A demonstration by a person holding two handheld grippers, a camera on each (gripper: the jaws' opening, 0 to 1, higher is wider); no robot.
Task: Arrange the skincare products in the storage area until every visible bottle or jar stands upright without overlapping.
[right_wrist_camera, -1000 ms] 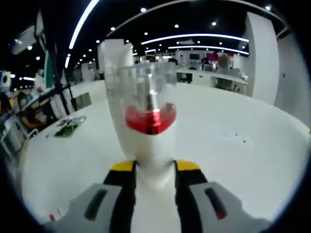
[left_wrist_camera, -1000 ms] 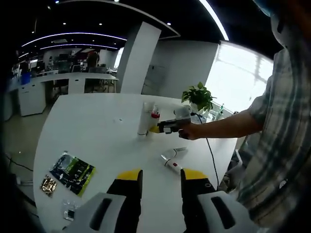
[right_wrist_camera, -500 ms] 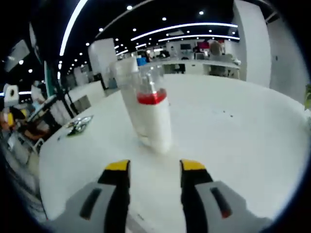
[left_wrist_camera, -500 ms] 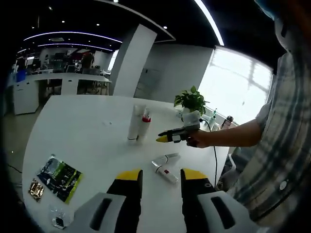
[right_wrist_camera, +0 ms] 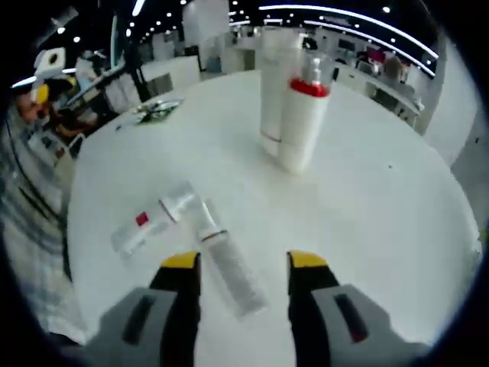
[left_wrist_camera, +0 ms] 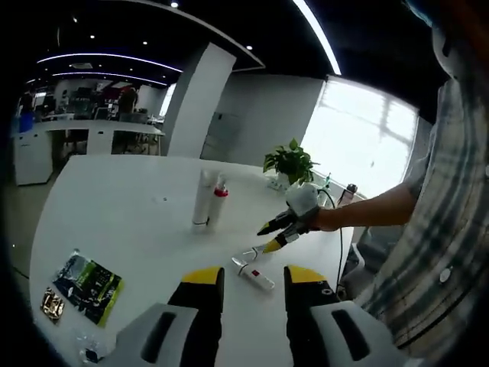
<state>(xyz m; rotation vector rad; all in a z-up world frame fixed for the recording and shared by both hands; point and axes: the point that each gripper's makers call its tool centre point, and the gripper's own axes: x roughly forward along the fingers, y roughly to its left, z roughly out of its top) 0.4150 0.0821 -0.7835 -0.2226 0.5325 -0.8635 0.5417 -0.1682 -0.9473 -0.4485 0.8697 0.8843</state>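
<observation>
Round white table (left_wrist_camera: 114,222) in an open office. Left gripper (left_wrist_camera: 245,277) low in the left gripper view, yellow-tipped jaws spread wide, nothing between them. Right gripper (right_wrist_camera: 238,261) in the right gripper view likewise wide apart and empty, poised above the tabletop; seen also in the left gripper view (left_wrist_camera: 272,234), held out by a person's hand (left_wrist_camera: 306,218) on a bare forearm, plaid sleeve (left_wrist_camera: 435,229) behind. Two products upright and side by side, touching or nearly so, near table centre: tall white cylindrical tube (right_wrist_camera: 273,84) and white bottle with red collar and clear cap (right_wrist_camera: 303,115); same pair in the left gripper view, tube (left_wrist_camera: 201,200) left of bottle (left_wrist_camera: 218,202). Two products lying flat on the table, nearer the right gripper: slim white tube with red mark (right_wrist_camera: 144,226) and clear-capped translucent tube (right_wrist_camera: 229,267), the latter reaching between the right gripper's jaws in the picture, ends meeting in a V. In the left gripper view the lying pair (left_wrist_camera: 252,271) just beyond the left jaws. Well apart, toward the table's edge: green-and-black foil sachet (left_wrist_camera: 82,277), small gold packet (left_wrist_camera: 52,302). Green potted plant (left_wrist_camera: 289,162) and black cable (left_wrist_camera: 336,229) on the far side, bright window (left_wrist_camera: 359,145) and white column (left_wrist_camera: 191,99) beyond.
</observation>
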